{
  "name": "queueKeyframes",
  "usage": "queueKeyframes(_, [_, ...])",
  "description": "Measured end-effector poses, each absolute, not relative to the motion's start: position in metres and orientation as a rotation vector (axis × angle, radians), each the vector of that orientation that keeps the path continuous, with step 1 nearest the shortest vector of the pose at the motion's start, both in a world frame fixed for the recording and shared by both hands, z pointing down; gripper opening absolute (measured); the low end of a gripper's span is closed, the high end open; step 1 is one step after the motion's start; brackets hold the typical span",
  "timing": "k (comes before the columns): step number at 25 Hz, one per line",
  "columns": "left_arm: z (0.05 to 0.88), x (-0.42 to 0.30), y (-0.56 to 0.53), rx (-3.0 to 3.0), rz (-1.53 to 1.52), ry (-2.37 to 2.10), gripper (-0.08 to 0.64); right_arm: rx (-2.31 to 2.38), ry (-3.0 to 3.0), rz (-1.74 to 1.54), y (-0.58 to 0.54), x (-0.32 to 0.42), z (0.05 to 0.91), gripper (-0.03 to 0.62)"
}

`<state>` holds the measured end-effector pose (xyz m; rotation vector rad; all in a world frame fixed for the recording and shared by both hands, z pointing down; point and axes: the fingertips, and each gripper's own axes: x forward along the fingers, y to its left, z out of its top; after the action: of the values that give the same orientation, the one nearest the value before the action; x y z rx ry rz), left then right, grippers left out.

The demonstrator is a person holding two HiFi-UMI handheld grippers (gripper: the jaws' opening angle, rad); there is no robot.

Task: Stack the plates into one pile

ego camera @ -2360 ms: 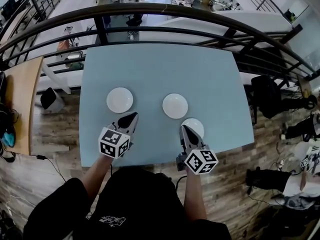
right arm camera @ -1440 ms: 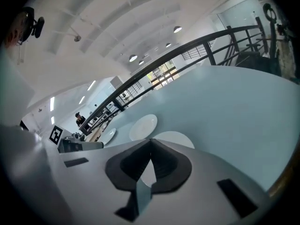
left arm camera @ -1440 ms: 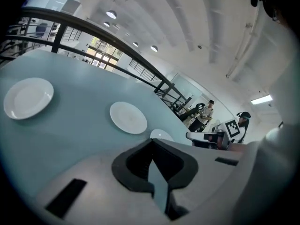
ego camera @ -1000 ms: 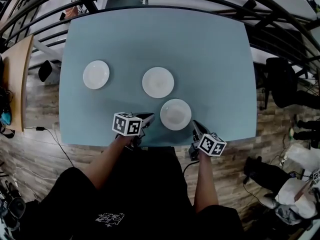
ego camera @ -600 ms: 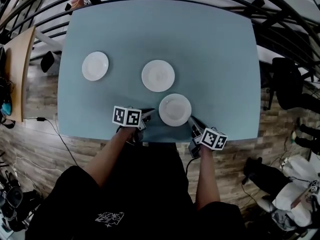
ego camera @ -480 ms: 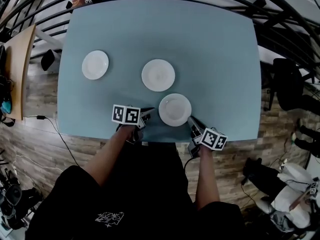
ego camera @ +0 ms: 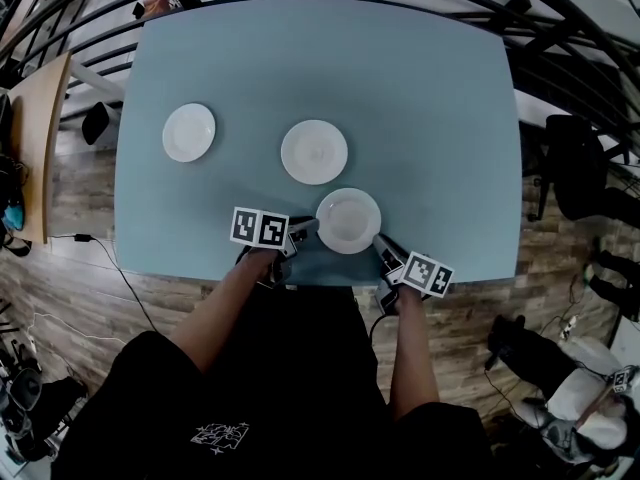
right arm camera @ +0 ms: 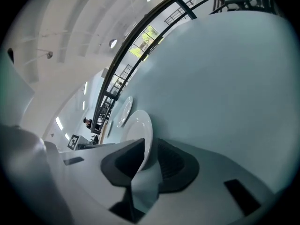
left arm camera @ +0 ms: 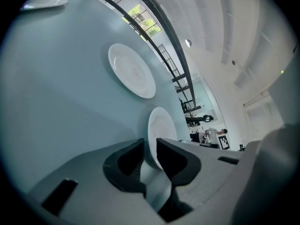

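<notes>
Down by the near edge of the bench (ego camera: 420,98), the closest plate (ego camera: 348,221) lies flat with a gripper at each side. The left gripper (ego camera: 305,226) stands spread with the plate's left rim loose in its gap, and the right gripper (ego camera: 381,243), whose jaws have just been opening, straddles the right rim without pinching it. The middle plate (ego camera: 314,152) lies just beyond, toward the bench's centre, and the third plate (ego camera: 188,132) sits near the left edge.

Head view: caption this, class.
Three plates on the table; the nearest plate has its rim inside left gripper and right gripper, whose fingers have just been opening.
</notes>
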<state>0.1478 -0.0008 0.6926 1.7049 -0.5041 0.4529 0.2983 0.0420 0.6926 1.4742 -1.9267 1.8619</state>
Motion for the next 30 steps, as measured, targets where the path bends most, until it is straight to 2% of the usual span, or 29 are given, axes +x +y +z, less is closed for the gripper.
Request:
queueKeyframes(7, [0.699,0.152,0.002,1.698,0.528,-0.533,0.06,1.452,-1.884,1.871,0.038,0.287,0.696,0.041])
queueKeyframes(18, [0.689,0.146,-0.006,1.707,0.467,-0.573,0.041,1.434,-1.915,1.812,0.026,0.283,0.685,0.04])
queueKeyframes(30, [0.664,0.115,-0.066,1.738,0.39,-0.72,0.041,1.35,-2.036,1.706,-0.049,0.255,0.663,0.04])
